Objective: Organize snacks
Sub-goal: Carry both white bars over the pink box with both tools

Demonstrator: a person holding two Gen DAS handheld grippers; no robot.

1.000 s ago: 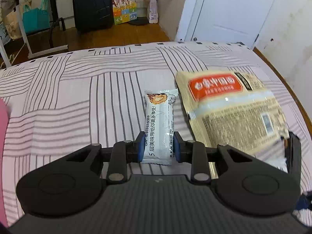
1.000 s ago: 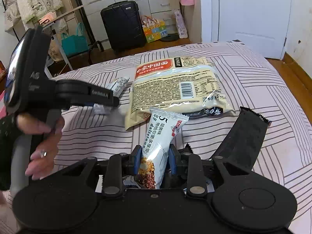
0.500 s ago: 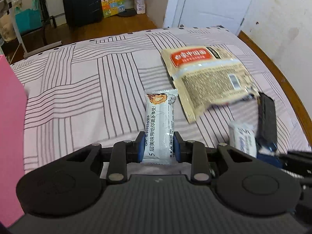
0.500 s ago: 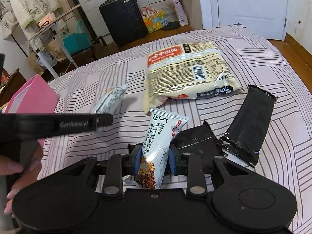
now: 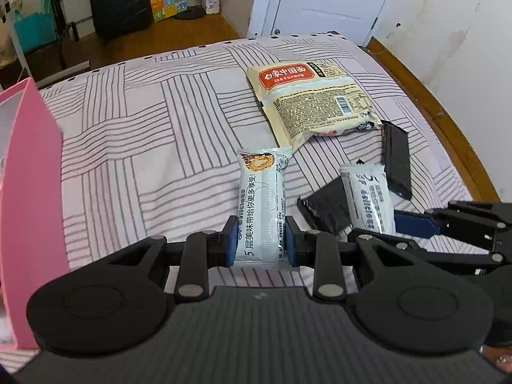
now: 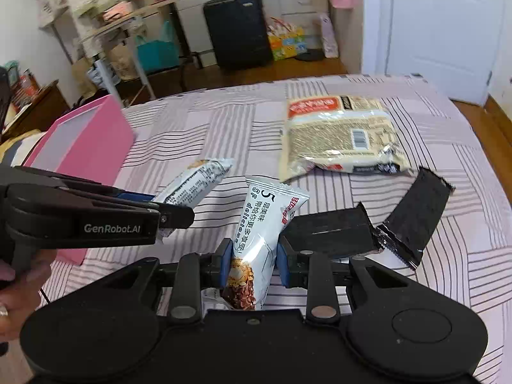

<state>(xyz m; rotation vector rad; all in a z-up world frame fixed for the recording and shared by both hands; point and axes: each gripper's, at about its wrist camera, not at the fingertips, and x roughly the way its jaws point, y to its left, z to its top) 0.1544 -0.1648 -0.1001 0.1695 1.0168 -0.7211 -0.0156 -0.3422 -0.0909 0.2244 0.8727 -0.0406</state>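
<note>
My left gripper [image 5: 260,244] is shut on a white wafer bar packet [image 5: 260,204], lifted above the striped bedspread [image 5: 134,147]. My right gripper [image 6: 252,264] is shut on a second white wafer bar packet [image 6: 259,224], also off the bed. In the right wrist view the left gripper [image 6: 166,206] comes in from the left with its packet [image 6: 195,179] sticking out. A pink box [image 6: 86,140] stands at the left; its wall [image 5: 28,192] fills the left edge of the left wrist view. A large noodle bag [image 5: 316,99] and two black packets [image 6: 332,230] [image 6: 416,211] lie on the bed.
The bed's wooden edge [image 5: 428,96] runs along the right by a white wall. Beyond the bed stand a black suitcase [image 6: 236,28], a white door [image 6: 438,28], a folding rack [image 6: 105,41] and bags on the wooden floor. A hand [image 6: 19,278] holds the left gripper's handle.
Both grippers have risen and drawn back toward the left with their packets. The pink box has come into view, and the noodle bag and black packets now sit farther off to the right.
</note>
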